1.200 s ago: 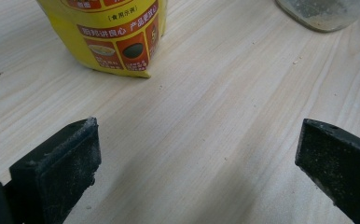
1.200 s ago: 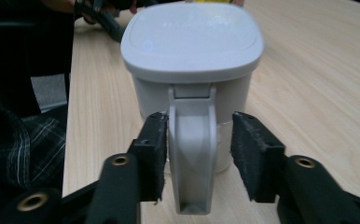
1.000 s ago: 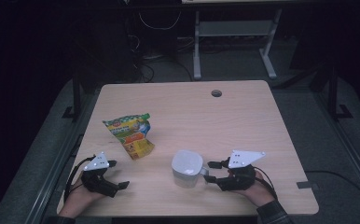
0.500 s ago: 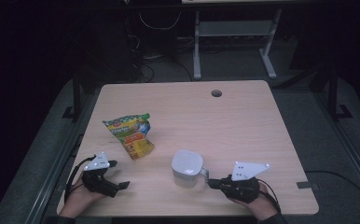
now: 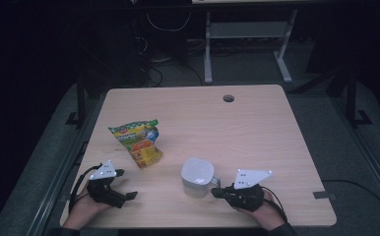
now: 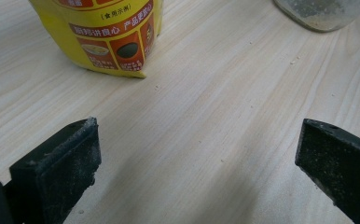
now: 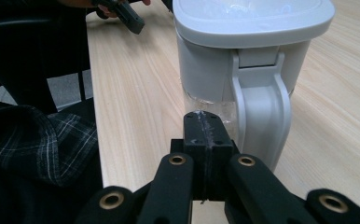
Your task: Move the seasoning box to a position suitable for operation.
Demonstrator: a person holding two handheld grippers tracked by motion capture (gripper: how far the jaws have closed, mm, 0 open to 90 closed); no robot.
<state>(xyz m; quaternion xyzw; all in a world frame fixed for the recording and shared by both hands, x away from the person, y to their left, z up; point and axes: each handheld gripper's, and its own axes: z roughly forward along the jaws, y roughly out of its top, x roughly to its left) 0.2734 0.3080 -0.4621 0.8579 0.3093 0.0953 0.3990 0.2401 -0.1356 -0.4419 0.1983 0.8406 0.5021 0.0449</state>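
Note:
A white lidded jug (image 5: pixel 197 176) stands near the table's front edge, its handle (image 7: pixel 262 121) turned toward my right gripper (image 5: pixel 215 192). That gripper (image 7: pixel 205 126) is shut with nothing between its jaws, its tip just left of the handle and close to the jug's clear wall. A yellow and green snack bag (image 5: pixel 138 142) lies flat at the left. My left gripper (image 5: pixel 125 184) rests low by the front left edge, open and empty. Past its wide-set jaws (image 6: pixel 197 154) lie the bag's bottom corner (image 6: pixel 110 35) and the jug's base (image 6: pixel 322 11).
The wooden table (image 5: pixel 257 137) has a round cable hole (image 5: pixel 228 98) at the back. A plaid sleeve (image 7: pixel 38 140) hangs off the table's edge beside my right gripper. A metal frame (image 5: pixel 247 34) stands on the dark floor behind.
The right gripper's jaws have gone from open to shut beside the jug's handle, and the hand has drawn slightly back toward the front edge. The left gripper, jug and bag have stayed put.

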